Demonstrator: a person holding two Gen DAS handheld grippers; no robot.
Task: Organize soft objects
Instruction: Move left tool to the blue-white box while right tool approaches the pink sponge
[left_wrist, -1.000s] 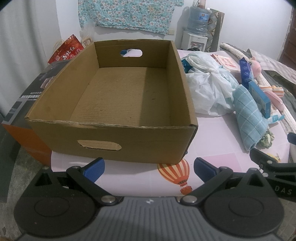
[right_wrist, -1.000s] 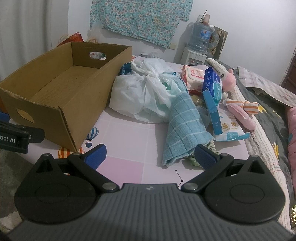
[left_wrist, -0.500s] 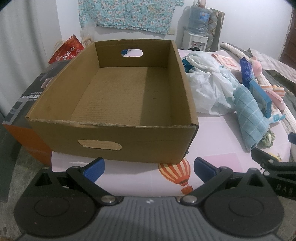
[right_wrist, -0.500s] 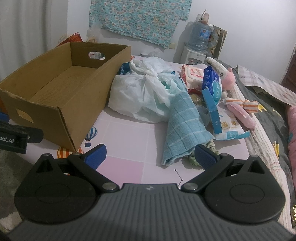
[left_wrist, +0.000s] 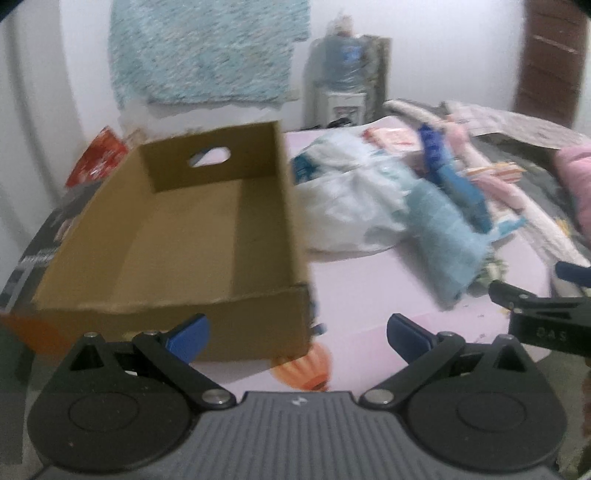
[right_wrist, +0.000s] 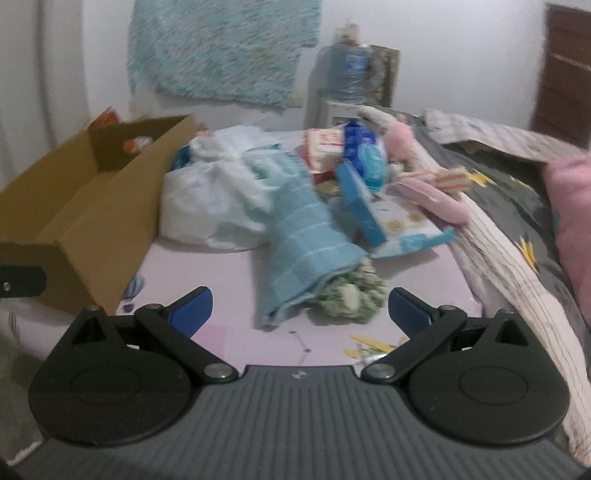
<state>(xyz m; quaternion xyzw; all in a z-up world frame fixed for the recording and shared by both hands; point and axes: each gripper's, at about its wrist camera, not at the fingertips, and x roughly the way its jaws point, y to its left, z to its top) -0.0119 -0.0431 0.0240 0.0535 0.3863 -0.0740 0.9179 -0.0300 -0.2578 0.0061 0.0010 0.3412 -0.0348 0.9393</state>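
Note:
An empty cardboard box (left_wrist: 177, 229) (right_wrist: 85, 218) stands on the pink table at the left. Right of it lies a heap of soft things: a white plastic bag (left_wrist: 347, 210) (right_wrist: 214, 199), a rolled blue checked towel (left_wrist: 439, 236) (right_wrist: 303, 240), a green-white knitted bundle (right_wrist: 351, 295), blue packets (right_wrist: 364, 155) and a pink plush toy (right_wrist: 428, 188). My left gripper (left_wrist: 297, 332) is open in front of the box's near right corner. My right gripper (right_wrist: 297, 308) is open just short of the towel's near end. Both views are motion-blurred.
A bed with a grey cover (right_wrist: 517, 192) and a striped blanket (right_wrist: 517, 280) borders the table on the right. A water dispenser (right_wrist: 351, 85) stands by the back wall under a floral cloth (right_wrist: 221, 48). A red bag (left_wrist: 103, 155) sits behind the box.
Both grippers have swung to the right and moved forward. The right gripper has come closer to the towel and knitted bundle. Both stay open with nothing held.

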